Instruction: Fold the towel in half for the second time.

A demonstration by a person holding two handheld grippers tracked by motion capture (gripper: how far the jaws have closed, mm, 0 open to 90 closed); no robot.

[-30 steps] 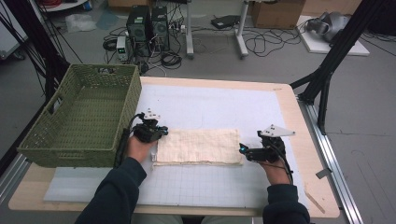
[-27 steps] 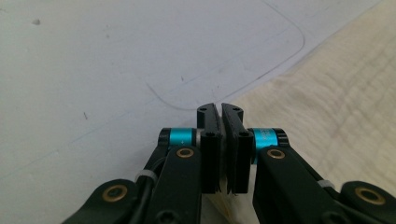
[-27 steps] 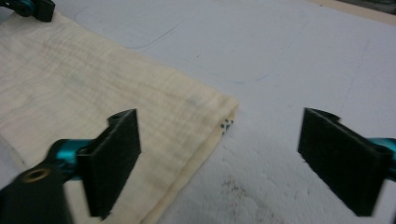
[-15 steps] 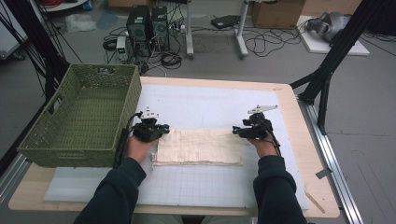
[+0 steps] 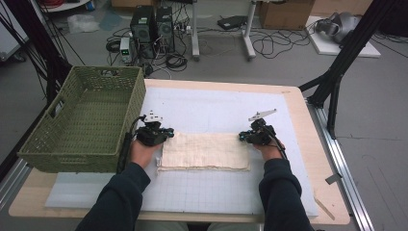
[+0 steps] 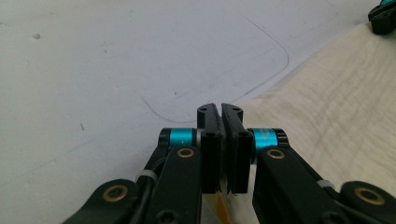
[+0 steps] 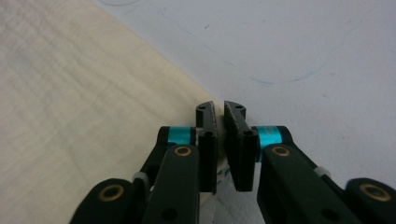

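Behind the table [image 5: 308, 159] we see a grey floor with cables, PC towers [image 5: 153, 23] at 12 o'clock and a black stand [image 5: 337, 72] at 2. Table carries a white mat [image 5: 207, 192]. Going left to right in the high view:

Basket [image 5: 86, 120], green wicker, at 9 o'clock on the table's left edge, overhanging the mat's left side.

Left gripper [image 5: 166, 133] just right of the basket, at the cloth's far left corner. In the left gripper view [image 6: 221, 109] we see its jaws pressed together with no gap; cloth edge runs in under the tips, so we read it as clamped on that corner.

Cloth [image 5: 206, 151], cream, lies flat at table centre as a folded rectangle, long side running 9 to 3, between the two grippers.

Right gripper [image 5: 242, 137] at the cloth's far right corner. In the right gripper view [image 7: 219, 108] its jaws are nearly together, a thin slit between them, cloth edge at the tips; we cannot tell whether fabric is pinched.
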